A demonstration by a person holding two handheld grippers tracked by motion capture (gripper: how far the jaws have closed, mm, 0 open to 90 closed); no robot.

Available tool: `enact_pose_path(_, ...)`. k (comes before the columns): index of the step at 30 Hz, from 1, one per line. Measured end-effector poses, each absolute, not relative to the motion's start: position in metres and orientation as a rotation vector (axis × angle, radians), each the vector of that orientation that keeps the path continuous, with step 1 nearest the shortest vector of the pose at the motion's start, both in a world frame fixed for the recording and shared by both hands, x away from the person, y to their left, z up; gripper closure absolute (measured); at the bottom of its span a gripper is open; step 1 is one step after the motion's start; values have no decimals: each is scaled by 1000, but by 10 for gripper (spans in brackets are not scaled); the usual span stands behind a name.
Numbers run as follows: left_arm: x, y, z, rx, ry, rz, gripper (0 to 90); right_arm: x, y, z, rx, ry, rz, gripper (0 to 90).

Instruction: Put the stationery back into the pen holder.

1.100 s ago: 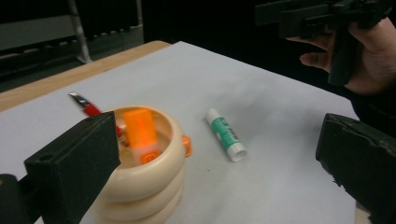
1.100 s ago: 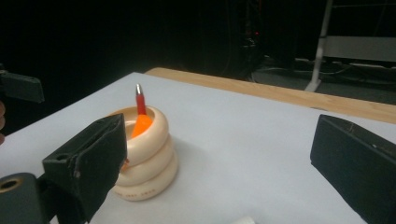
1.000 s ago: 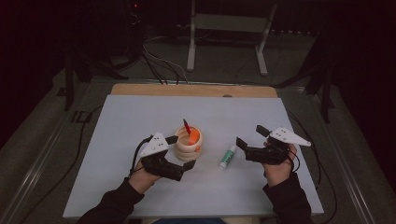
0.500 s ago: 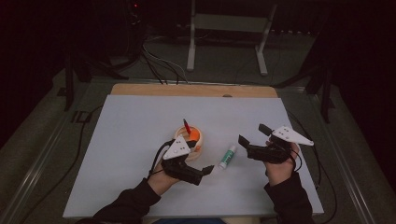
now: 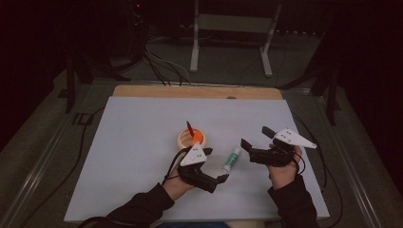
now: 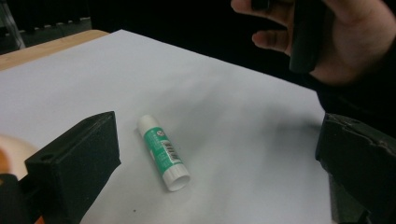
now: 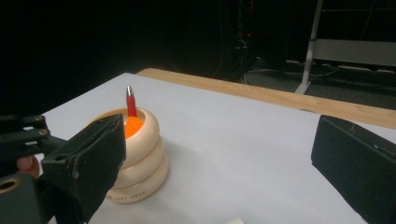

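Observation:
A green-and-white glue stick (image 5: 231, 159) lies flat on the white table top (image 5: 138, 142), between my two grippers. My left gripper (image 5: 215, 165) is open just left of it; in the left gripper view the glue stick (image 6: 163, 151) lies on the table ahead of the wide-apart jaws of this gripper (image 6: 217, 168), touching neither. My right gripper (image 5: 256, 137) is open to the stick's right, held above the table. A cream ringed holder (image 5: 191, 138) with an orange inside holds an upright red pen (image 5: 189, 127); the right gripper view (image 7: 219, 163) faces the holder (image 7: 137, 161) and pen (image 7: 131, 101).
A wooden strip (image 5: 190, 91) borders the table's far edge. Behind it stand a metal frame (image 5: 228, 28) and floor cables (image 5: 157, 61). The person's right hand (image 6: 345, 37) hangs above the table in the left gripper view. Bare white surface stretches left and far.
My left gripper has swung right and toward the near edge, away from the holder and up beside the glue stick. The right gripper has barely moved.

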State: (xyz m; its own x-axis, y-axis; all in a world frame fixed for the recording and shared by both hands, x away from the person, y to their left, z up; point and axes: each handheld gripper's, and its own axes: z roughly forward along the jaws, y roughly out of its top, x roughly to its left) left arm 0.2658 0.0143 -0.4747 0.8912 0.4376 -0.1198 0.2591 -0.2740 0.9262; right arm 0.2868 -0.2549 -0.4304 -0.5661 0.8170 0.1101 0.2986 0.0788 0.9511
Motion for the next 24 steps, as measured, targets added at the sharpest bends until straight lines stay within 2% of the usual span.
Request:
enact_pose_path(5, 266, -1, -482, 1879, 519, 211, 8, 287, -255, -430, 1097, 1904, 1509, 36)
enact_pose_path(10, 269, -13, -491, 1840, 615, 241, 9, 286, -255, -430, 1092, 1911, 1513, 37)
enact_pose_path(18, 268, -33, -503, 1861, 667, 296, 9, 287, -254, -430, 1091, 1918, 1520, 37)
enact_pose_path(24, 273, -46, -516, 1919, 739, 255, 9, 286, -255, -429, 1090, 1916, 1524, 38)
